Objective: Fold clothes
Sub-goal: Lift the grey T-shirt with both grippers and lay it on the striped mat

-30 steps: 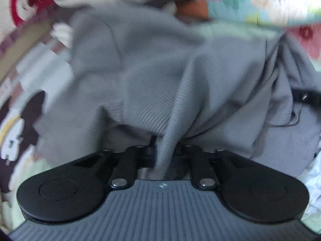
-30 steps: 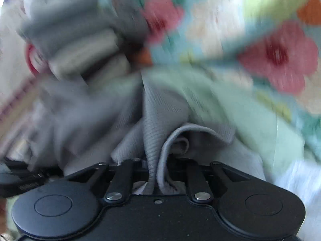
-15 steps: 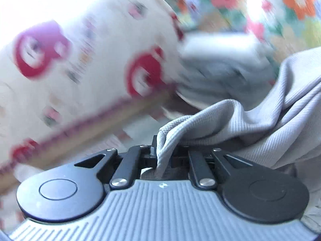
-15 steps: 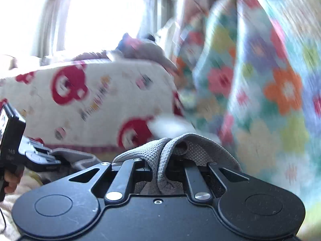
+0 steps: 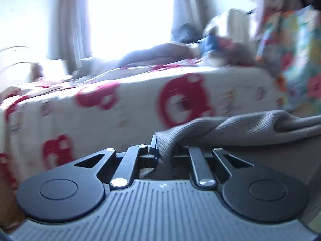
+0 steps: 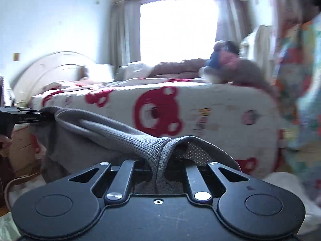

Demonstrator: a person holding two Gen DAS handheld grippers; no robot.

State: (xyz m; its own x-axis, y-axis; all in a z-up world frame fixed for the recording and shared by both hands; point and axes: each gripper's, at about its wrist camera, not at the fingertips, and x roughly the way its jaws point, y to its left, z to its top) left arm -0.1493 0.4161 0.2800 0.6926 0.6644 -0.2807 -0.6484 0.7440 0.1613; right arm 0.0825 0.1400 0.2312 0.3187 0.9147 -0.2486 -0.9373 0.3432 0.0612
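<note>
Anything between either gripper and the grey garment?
Nothing. The left gripper and right gripper are each shut directly on the grey garment, which hangs between them in front of the bed.

Grey waffle-knit garment (image 6: 112, 134), bunched, seemingly stretched between both grippers.
</note>
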